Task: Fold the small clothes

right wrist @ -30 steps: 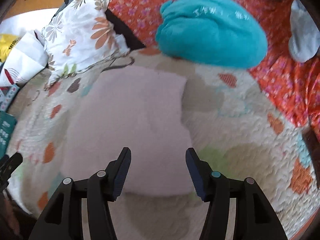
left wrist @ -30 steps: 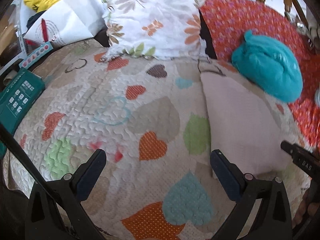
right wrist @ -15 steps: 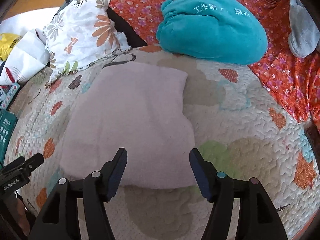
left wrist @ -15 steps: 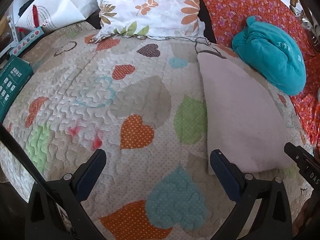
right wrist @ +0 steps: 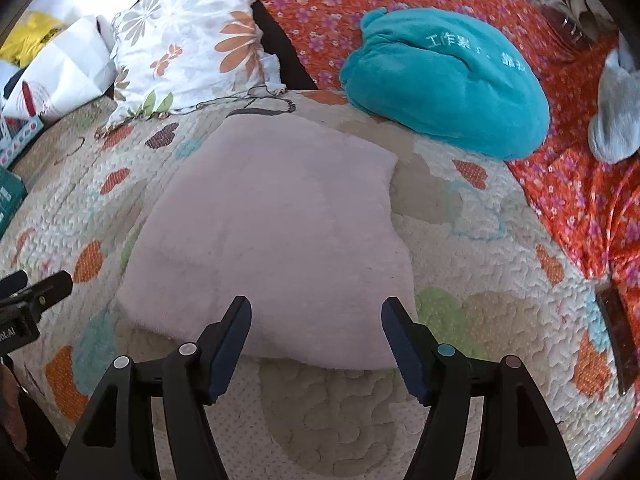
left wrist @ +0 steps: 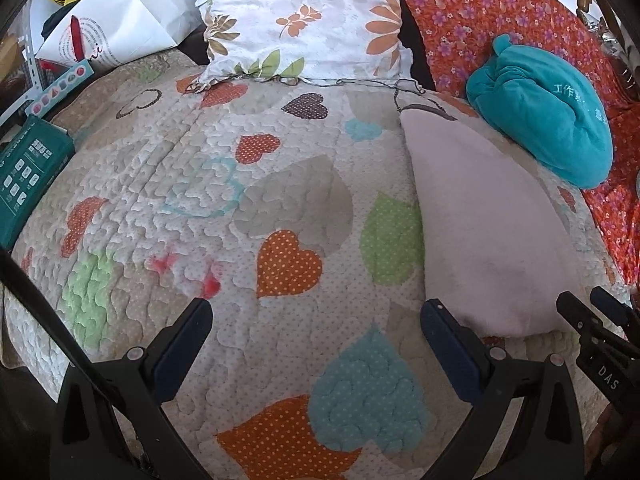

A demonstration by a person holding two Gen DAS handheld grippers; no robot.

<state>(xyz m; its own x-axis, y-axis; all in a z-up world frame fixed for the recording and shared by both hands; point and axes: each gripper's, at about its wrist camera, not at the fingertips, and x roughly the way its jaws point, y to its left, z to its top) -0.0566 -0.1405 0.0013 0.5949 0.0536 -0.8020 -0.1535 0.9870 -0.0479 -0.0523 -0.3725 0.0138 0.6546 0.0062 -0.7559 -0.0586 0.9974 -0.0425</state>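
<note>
A folded pale pink garment [right wrist: 272, 232] lies flat on the heart-patterned quilt [right wrist: 460, 320]; the left wrist view shows it at the right [left wrist: 488, 232]. My right gripper [right wrist: 316, 312] hovers just above the garment's near edge. Its jaws are opening, and nothing is pinched between them. My left gripper [left wrist: 316, 316] stands open over bare quilt [left wrist: 200, 184] to the left of the garment, holding nothing. The right gripper's tip shows at that view's lower right [left wrist: 592, 320].
A teal plush bundle [right wrist: 444, 80] rests behind the garment on an orange floral cover [right wrist: 580, 200]. A floral pillow [left wrist: 304, 20] and a white paper bag [left wrist: 112, 28] sit at the back. A green box [left wrist: 28, 176] lies at the left edge, a grey cloth [right wrist: 616, 120] far right.
The right gripper's jaws have spread wider and pulled back a little toward the garment's near edge. The left gripper stays open and has barely shifted.
</note>
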